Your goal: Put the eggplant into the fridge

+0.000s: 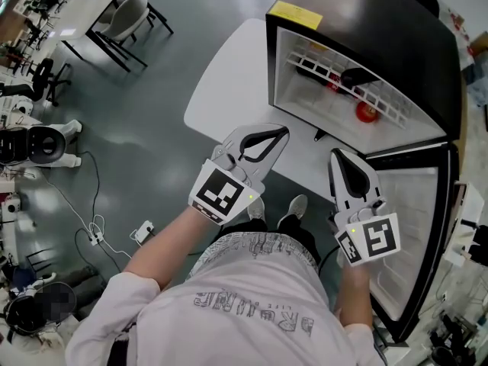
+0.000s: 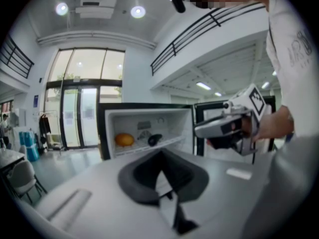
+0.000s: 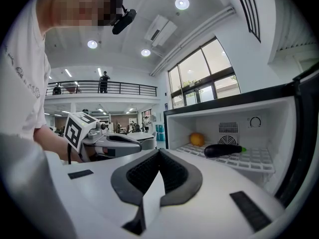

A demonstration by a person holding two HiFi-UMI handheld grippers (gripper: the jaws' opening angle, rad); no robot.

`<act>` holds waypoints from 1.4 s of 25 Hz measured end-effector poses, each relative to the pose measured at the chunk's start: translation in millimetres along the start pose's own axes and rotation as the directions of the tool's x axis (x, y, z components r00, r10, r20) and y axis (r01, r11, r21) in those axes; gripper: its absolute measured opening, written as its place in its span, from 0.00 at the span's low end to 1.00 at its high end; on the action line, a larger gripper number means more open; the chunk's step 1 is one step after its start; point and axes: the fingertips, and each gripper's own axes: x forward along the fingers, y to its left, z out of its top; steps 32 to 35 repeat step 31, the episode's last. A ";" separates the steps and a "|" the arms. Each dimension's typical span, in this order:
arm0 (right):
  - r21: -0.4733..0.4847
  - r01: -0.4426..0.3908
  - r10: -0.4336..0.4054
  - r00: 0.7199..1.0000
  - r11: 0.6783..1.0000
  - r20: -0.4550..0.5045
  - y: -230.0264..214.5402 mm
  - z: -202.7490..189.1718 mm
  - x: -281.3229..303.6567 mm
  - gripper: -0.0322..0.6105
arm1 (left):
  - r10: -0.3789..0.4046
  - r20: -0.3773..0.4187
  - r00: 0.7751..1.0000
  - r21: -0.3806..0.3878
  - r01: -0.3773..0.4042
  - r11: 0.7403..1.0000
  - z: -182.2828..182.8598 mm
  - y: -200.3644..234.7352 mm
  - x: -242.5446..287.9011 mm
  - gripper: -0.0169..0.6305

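White fridge shelf [image 3: 255,160] bears a dark, slender, green-stemmed eggplant [image 3: 223,150].

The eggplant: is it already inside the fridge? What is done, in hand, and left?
Done: the eggplant lies on the wire shelf inside the open fridge, near a round fruit. In hand: nothing; the left gripper and the right gripper are both shut and empty, in front of the fridge. Left: perhaps only closing the door, which stands open.
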 end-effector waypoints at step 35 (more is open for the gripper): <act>-0.001 -0.009 0.009 1.000 1.000 -0.003 -2.7 -2.3 -2.3 0.05 | -0.005 -0.001 1.000 0.010 0.005 1.000 5.3 -5.2 5.2 0.04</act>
